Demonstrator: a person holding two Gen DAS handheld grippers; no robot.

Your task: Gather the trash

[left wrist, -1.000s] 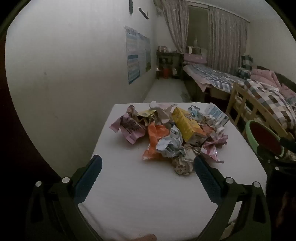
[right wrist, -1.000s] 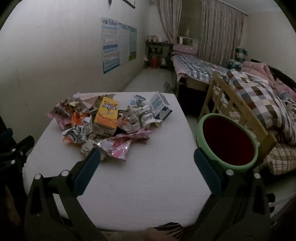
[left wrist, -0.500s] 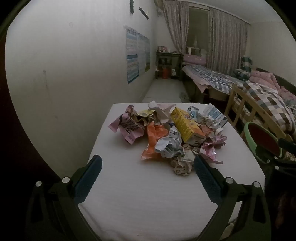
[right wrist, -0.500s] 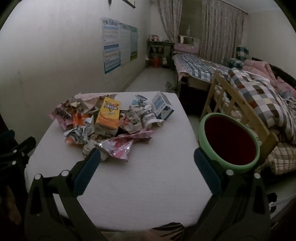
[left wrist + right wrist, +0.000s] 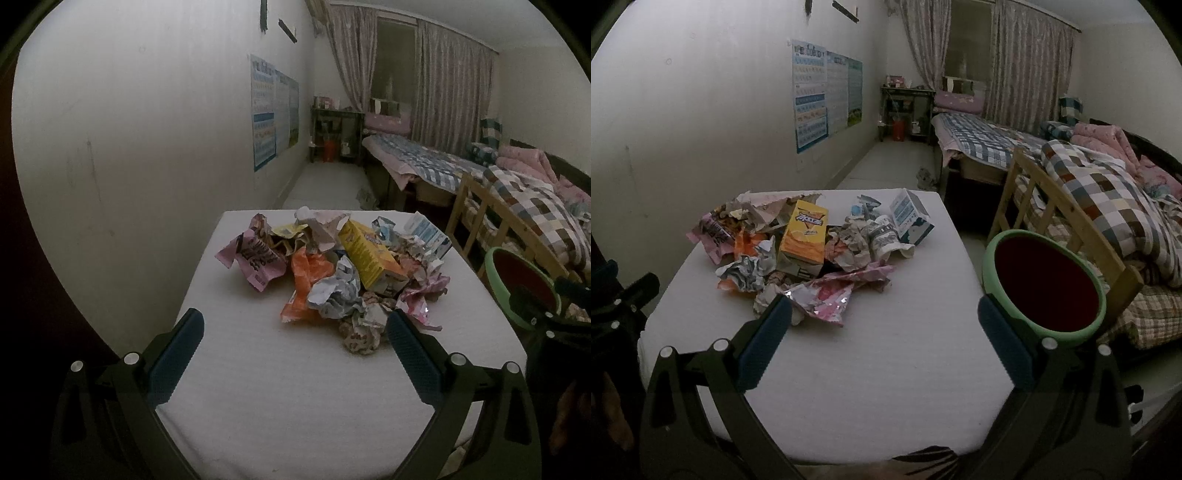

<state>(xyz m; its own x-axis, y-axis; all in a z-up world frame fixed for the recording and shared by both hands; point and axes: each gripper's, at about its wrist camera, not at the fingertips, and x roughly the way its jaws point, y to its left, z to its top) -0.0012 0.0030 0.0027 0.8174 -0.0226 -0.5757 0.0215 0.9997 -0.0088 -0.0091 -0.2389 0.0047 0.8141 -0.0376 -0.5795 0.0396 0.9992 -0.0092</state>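
Note:
A heap of trash (image 5: 332, 273) lies on the far half of a white table (image 5: 280, 387): a yellow carton (image 5: 369, 254), an orange wrapper (image 5: 306, 280), a pink wrapper (image 5: 255, 258), crumpled paper (image 5: 360, 332). It also shows in the right wrist view (image 5: 809, 258), with a pink foil wrapper (image 5: 831, 299) nearest. My left gripper (image 5: 291, 345) is open and empty, short of the heap. My right gripper (image 5: 884, 332) is open and empty over the table's near right part. A green-rimmed bin (image 5: 1045, 284) stands just off the table's right edge.
A wooden chair (image 5: 1067, 229) and a bed with a checked quilt (image 5: 1108, 192) stand behind the bin. A white wall (image 5: 129, 147) runs along the table's left side. The right gripper's body (image 5: 546, 314) shows at the left wrist view's right edge.
Both views have shifted slightly; the heap and bin sit a little nearer and lower in frame. Both grippers stay open. Nothing on the table has moved.

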